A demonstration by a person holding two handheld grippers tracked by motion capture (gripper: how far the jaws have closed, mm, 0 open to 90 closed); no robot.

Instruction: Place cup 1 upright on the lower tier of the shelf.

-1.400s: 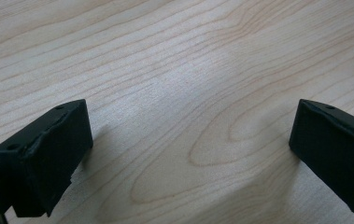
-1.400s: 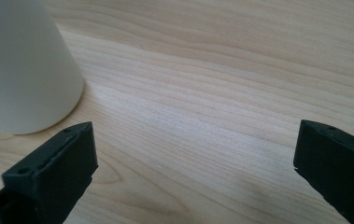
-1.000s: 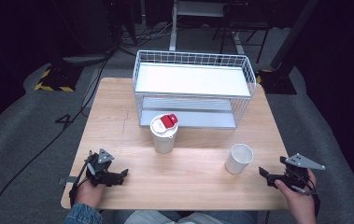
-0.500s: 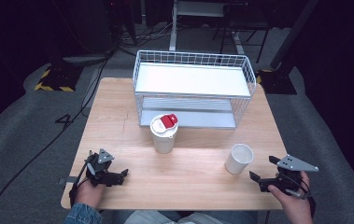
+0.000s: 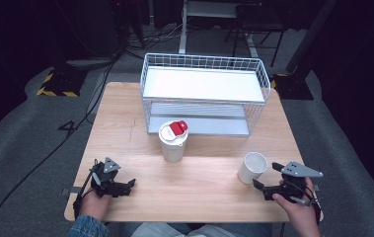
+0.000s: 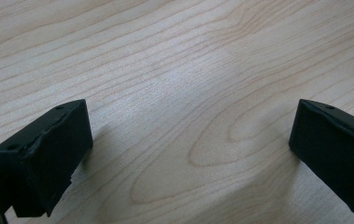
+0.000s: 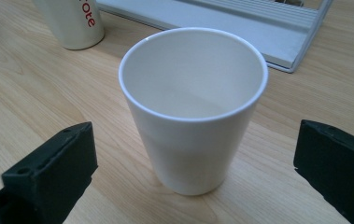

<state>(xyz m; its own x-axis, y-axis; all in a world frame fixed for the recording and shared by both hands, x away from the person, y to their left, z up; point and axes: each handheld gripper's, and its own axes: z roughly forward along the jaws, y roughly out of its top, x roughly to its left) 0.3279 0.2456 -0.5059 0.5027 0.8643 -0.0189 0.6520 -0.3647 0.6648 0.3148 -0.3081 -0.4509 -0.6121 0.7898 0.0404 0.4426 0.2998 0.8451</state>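
High view: right gripper point(image 5: 265, 176) at lower right, beside white cup point(image 5: 251, 168), lined up for a grasp. Left gripper point(image 5: 128, 186) parked lower left on table point(image 5: 204, 197). Left gripper view: fingers point(image 6: 48, 158) released over bare wood. Right gripper view: fingers point(image 7: 53, 172) spread wide, flanking the cup point(image 7: 191, 112) at frame centre, not touching.

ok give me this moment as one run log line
right gripper: open, facing empty white cup, not touching | left gripper: open over bare table | lidded cup: upright before wire rack
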